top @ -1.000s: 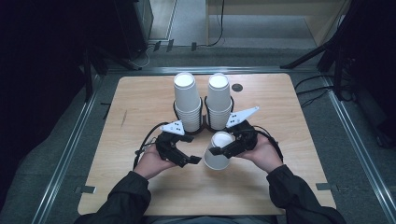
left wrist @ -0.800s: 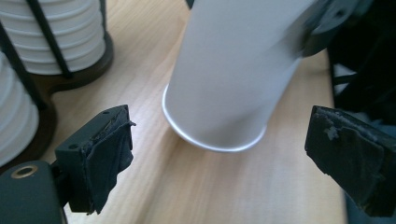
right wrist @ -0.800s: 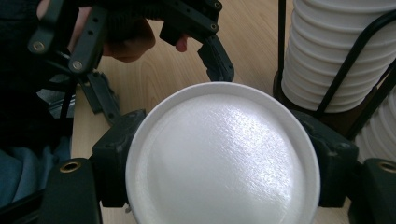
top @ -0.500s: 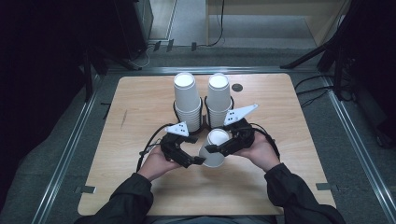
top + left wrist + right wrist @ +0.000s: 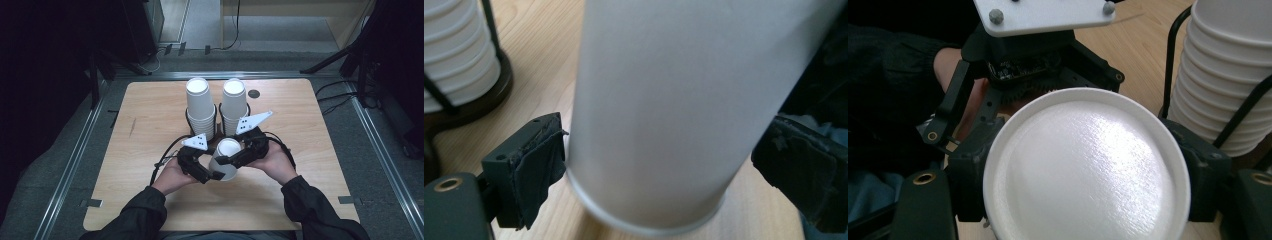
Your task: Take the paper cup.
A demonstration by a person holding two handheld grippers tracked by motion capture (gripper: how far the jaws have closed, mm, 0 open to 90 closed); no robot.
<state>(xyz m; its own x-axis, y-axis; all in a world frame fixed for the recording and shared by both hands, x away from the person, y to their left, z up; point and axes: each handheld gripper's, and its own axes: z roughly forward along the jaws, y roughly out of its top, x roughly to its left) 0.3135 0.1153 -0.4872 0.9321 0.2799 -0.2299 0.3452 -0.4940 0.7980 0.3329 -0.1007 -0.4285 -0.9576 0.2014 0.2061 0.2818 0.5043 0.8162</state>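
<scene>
From above, an upturned cup (image 5: 226, 159) stands on the table (image 5: 150, 120) before two stacks (image 5: 201, 107), between the left gripper (image 5: 212, 176) and the right gripper (image 5: 223, 161). The left gripper view has jaws apart around the cup's wall, one pad (image 5: 540, 167) touching. The right gripper view shows jaws clamped on the cup near its base (image 5: 1088, 172). Likely a handover or separating nested cups; next, the left jaws must close.
</scene>
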